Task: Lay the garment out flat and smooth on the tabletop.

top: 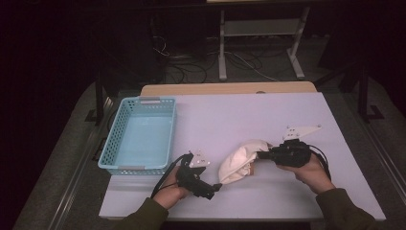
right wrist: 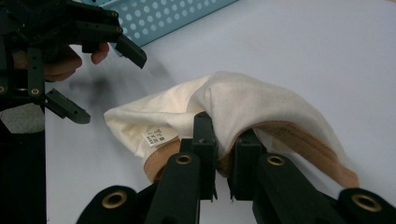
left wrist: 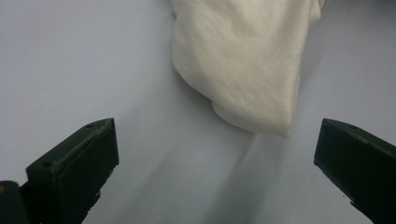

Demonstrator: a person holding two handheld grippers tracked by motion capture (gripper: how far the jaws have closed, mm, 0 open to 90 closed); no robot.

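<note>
Cream cloth (top: 239, 163) sits mid-frame, pinched at its tan hem by the right gripper (top: 262, 155). Left gripper (top: 216, 189) at lower centre gapes, jaws clear of the cloth's corner. Blue basket (top: 111, 143) left.

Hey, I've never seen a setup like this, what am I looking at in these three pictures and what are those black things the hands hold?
A person sits at a white table holding a hand-operated claw in each hand. The high view looks down from above. The other two pictures come from small cameras riding on each claw, looking along its black jaws. The right claw is shut on the tan-trimmed edge of a cream cloth, lifting part of it off the table. The left claw is open, with a corner of the cloth just ahead of its jaws, not gripped. A light blue basket stands to the left, with nothing in it.
</note>
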